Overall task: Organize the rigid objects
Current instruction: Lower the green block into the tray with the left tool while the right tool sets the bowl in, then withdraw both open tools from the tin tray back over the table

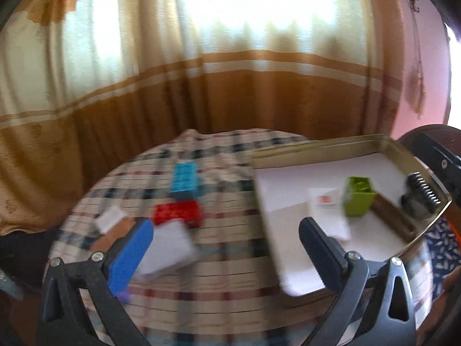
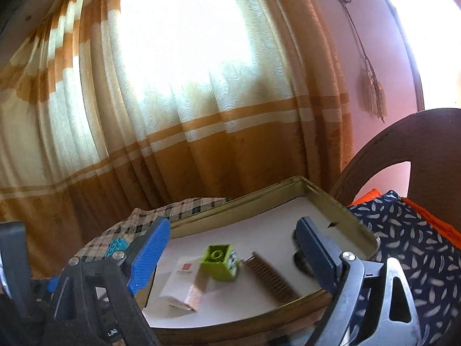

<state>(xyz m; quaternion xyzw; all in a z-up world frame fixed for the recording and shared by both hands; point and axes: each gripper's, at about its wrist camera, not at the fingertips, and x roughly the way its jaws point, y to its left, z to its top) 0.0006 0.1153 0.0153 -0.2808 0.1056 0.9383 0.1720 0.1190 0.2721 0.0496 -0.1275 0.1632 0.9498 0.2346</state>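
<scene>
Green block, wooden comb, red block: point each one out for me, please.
green block [image 2: 220, 263], right wrist view, on its lit side face.
wooden comb [image 2: 270, 276], right wrist view, on the middle of its teeth.
red block [image 1: 177, 213], left wrist view, on its studded top.

One shallow gold-rimmed metal tray [image 1: 325, 144]; three plastic building bricks: one light-blue [image 1: 184, 180], one red [image 1: 177, 214], one lime-green [image 1: 358, 197]; one brown wooden comb [image 2: 270, 278]; three white cardboard boxes [image 1: 328, 213] [image 1: 168, 252] [image 1: 111, 219]; one dark coiled-spring object [image 1: 420, 199].
</scene>
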